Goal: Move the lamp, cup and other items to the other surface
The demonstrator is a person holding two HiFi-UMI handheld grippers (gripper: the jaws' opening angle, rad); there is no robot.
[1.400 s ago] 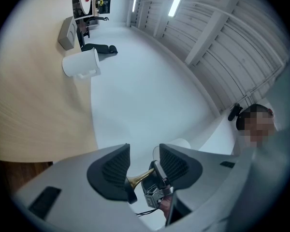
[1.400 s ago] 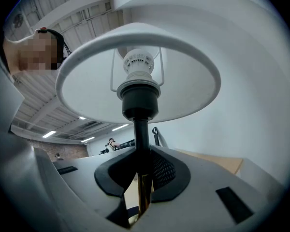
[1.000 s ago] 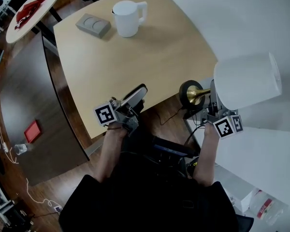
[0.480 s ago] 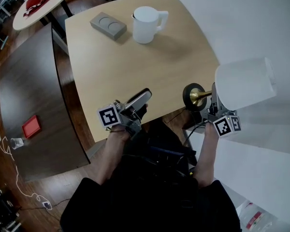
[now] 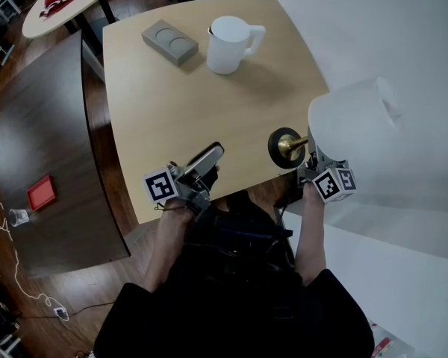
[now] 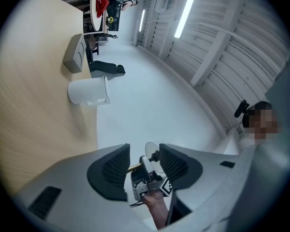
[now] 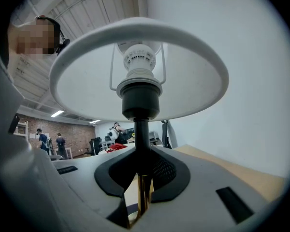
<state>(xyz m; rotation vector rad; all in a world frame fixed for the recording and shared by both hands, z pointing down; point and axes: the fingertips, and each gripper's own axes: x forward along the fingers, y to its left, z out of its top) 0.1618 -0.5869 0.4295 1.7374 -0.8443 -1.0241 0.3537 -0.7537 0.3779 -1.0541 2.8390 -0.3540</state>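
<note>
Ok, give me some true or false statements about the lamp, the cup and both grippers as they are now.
1. The right gripper has its jaws closed on the lamp at the stem. True.
2. The lamp stands upright on the wooden table. False: it is carried tilted in the right gripper.
3. The left gripper holds the white cup. False: its jaws are apart and empty; the cup stands on the table.
4. A grey box lies beside the cup. True.

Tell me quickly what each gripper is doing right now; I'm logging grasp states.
Left gripper: open, nothing between its jaws.
Right gripper: closed on the lamp, at its stem.
</note>
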